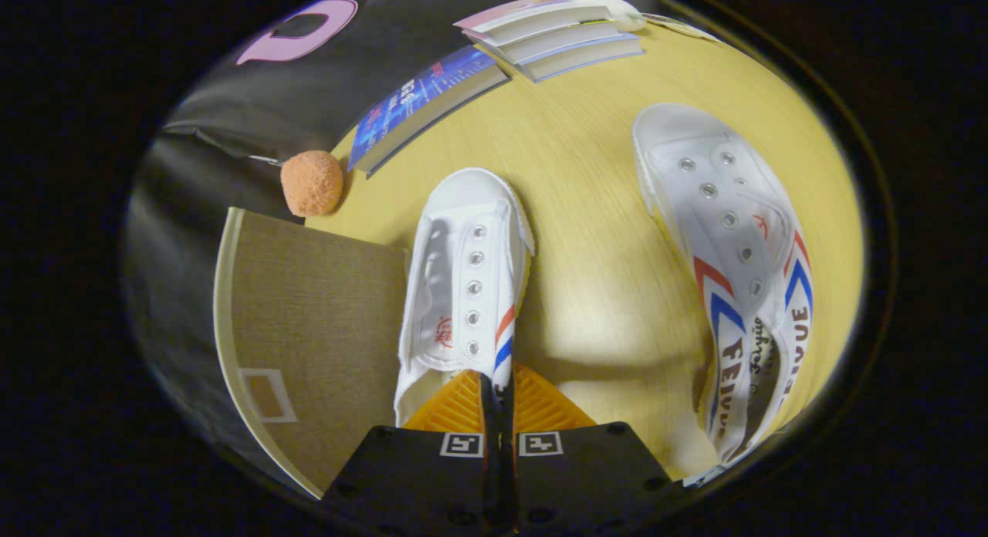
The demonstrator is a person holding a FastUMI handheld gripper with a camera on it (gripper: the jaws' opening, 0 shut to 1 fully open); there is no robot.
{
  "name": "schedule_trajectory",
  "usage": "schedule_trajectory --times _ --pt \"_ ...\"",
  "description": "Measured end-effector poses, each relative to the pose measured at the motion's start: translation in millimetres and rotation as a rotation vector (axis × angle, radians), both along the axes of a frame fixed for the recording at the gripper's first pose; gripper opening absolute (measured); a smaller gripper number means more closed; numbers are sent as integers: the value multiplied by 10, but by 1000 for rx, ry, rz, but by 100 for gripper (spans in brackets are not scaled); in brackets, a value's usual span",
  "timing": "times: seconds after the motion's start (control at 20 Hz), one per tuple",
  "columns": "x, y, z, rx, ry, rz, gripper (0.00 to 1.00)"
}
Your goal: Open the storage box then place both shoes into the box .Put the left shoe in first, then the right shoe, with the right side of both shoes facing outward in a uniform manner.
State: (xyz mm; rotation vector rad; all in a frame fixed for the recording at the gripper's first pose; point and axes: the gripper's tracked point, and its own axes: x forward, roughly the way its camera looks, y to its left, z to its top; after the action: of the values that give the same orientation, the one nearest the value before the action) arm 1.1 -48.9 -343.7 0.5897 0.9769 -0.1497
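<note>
My gripper [498, 394] is shut on the rim of a white canvas shoe [463, 290] with red and blue stripes, one finger inside the opening and one outside. The shoe points toe-away from the fingers and seems lifted a little off the yellow table [602, 174], casting a shadow to its right. Its left side is right next to the brown fabric storage box [309, 321], whose flat face carries a small label window. I cannot tell if the box is open. The second white shoe [733, 259] lies on the table to the right, toe away.
An orange fuzzy ball [311, 184] sits beyond the box by the table's edge. A blue book [424, 105] and a stack of books [556, 39] with a white cloth [598, 1] lie at the far side. Bare tabletop lies between the two shoes.
</note>
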Motion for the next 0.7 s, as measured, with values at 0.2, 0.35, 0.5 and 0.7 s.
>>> schedule_trajectory --times 0.2,0.35,0.5,0.7 --pt "-34 42 124 45 -13 -12 2" --pt "-29 3 291 83 -50 -14 2" --pt "-50 -26 640 134 -111 -49 2" --pt "66 -38 1210 116 -221 -38 2"
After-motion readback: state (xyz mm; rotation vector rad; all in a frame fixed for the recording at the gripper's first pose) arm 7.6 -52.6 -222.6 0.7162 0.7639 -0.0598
